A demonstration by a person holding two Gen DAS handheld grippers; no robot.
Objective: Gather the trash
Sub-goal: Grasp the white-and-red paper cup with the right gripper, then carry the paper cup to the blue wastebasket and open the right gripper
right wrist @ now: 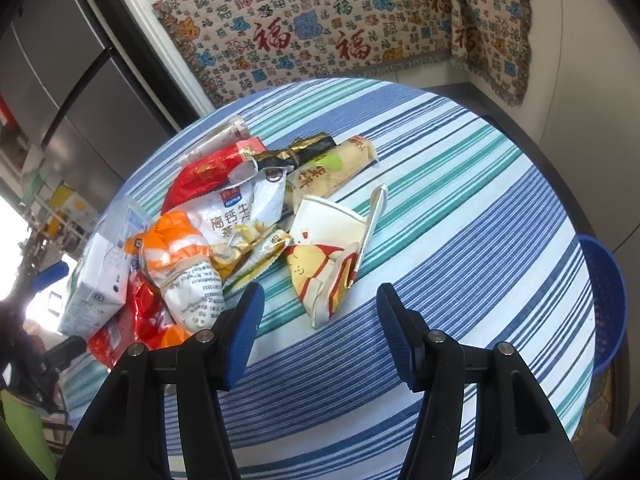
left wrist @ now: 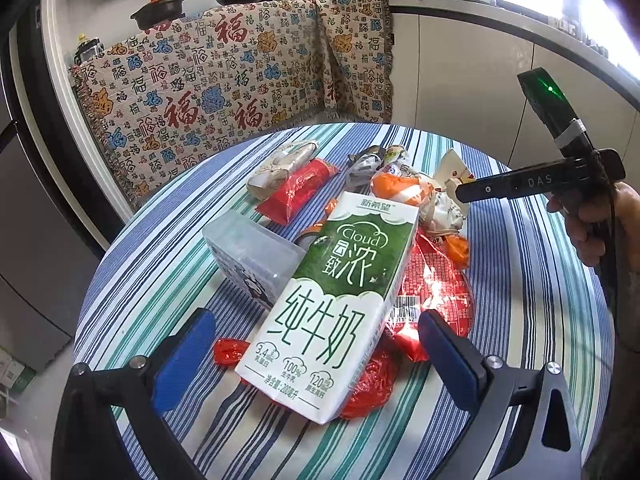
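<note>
the trash lies in a loose heap on a round table (right wrist: 460, 208) covered with a woven cloth striped in blue, teal and white.

left wrist view, left to right: the left gripper (left wrist: 316, 334) has its blue padded jaws spread wide, gripping nothing. a frosted, box-shaped plastic container (left wrist: 250, 254) lies at the left of the heap. the milk carton (left wrist: 332, 304), a glossy white and green rectangular pack, rests tilted on crinkled red foil wrappers (left wrist: 436, 284) between the pads without touching them. a flat red sachet (left wrist: 298, 190) and crumpled orange and white bags (left wrist: 404, 190) lie behind it.

right wrist view, left to right: the same carton (right wrist: 98, 280) lies at the heap's left edge, then shiny crumpled bags (right wrist: 192, 264). a flattened paper cup (right wrist: 324, 248), creased, white with red and yellow print, lies just ahead of the right gripper (right wrist: 320, 300), whose ribbed blue pads stand apart and grasp nothing. a blue perforated plastic basket (right wrist: 606, 292) sits beyond the table's right rim.
</note>
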